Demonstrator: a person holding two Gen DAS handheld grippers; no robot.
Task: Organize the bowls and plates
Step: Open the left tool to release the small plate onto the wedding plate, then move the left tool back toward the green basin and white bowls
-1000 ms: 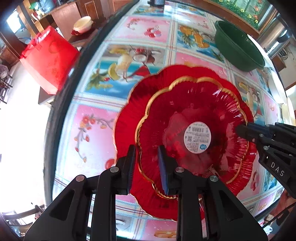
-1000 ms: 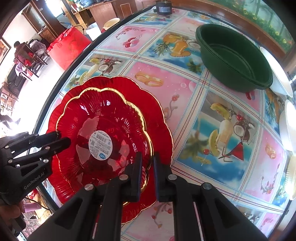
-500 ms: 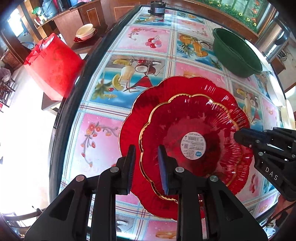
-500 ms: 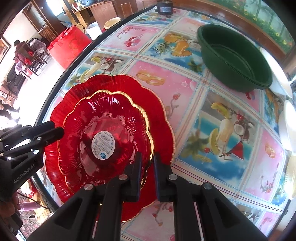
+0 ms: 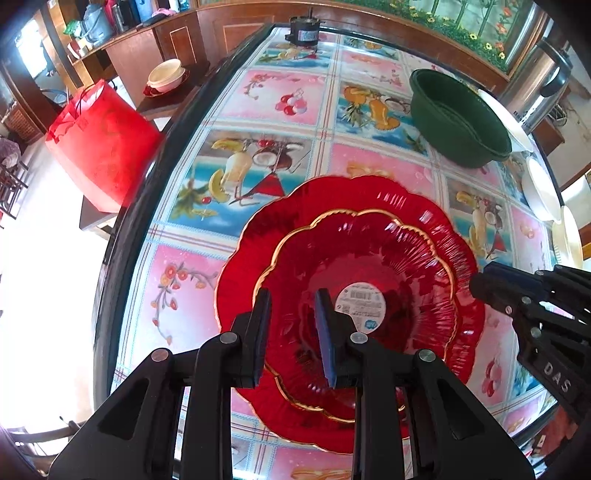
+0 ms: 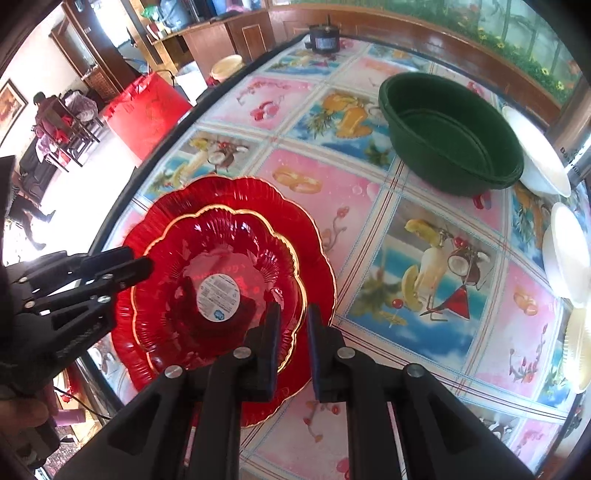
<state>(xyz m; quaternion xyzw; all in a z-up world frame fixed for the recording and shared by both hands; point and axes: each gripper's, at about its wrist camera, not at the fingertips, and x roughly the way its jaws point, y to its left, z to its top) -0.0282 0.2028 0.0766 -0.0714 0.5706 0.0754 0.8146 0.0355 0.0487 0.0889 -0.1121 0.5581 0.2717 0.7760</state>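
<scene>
A small red scalloped plate with a gold rim (image 5: 369,258) (image 6: 221,251), a white barcode sticker (image 5: 360,303) at its middle, lies stacked on a larger red scalloped plate (image 5: 332,195) (image 6: 221,192). My left gripper (image 5: 291,306) hovers above the small plate's left rim, jaws apart and empty; it also shows in the right wrist view (image 6: 136,266). My right gripper (image 6: 293,317) hovers above the plates' right rim, jaws narrowly apart and empty; it also shows in the left wrist view (image 5: 480,284).
A green basin (image 5: 458,122) (image 6: 450,136) stands at the back right of the fruit-print table (image 6: 424,258). White bowls (image 6: 565,251) line the right edge. A red bag (image 5: 99,144) stands beyond the left edge. A black motor (image 5: 304,31) sits at the far end.
Both grippers have risen and drawn back from the stacked red plates, which look smaller and lower in both views. The plates stay on the table.
</scene>
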